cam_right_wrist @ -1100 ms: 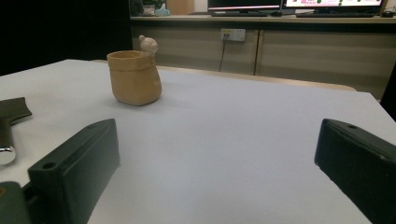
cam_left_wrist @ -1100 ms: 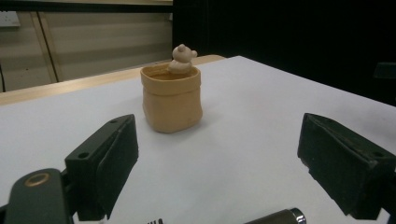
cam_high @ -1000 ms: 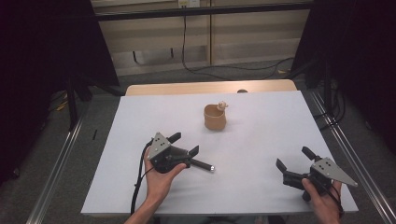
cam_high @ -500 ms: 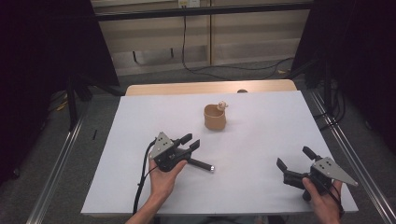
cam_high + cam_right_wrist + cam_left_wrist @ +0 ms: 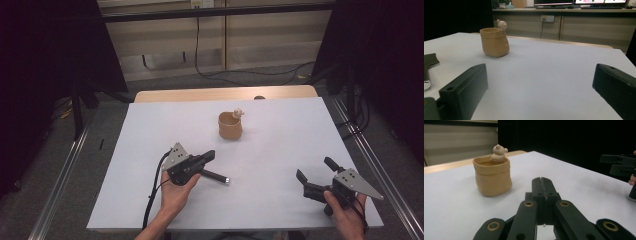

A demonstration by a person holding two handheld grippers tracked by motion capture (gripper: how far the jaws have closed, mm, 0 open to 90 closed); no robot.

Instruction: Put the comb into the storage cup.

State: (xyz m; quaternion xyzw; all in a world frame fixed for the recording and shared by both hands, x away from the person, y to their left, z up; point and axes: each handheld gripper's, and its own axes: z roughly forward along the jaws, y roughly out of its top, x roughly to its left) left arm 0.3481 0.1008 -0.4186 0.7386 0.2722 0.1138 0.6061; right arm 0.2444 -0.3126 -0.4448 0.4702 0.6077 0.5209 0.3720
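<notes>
A tan sack-shaped pot (image 5: pixel 230 126) with a small bear figure (image 5: pixel 238 113) on its rim stands upright at the middle back of the white table (image 5: pixel 280 145). My left gripper (image 5: pixel 209 156) points toward it from the front left; its jaws have just been closing and now meet with nothing between them, as the left gripper view shows (image 5: pixel 541 181). The pot (image 5: pixel 492 178) stands well ahead of the tips. A black pen with a silver tip (image 5: pixel 216 176) lies on the table just beside that gripper. My right gripper (image 5: pixel 315 169) rests at the front right, open and empty (image 5: pixel 540 75).
A wooden tabletop edge (image 5: pixel 225 94) shows beyond the white sheet. Metal rails (image 5: pixel 372 160) run along both sides of the table. Cables hang at the back wall. White surface stretches between the two grippers and around the pot (image 5: pixel 494 41).
The left gripper's jaws have closed from wide apart to fully together. Both hands have stayed in place, and the pot and pen have not moved.
</notes>
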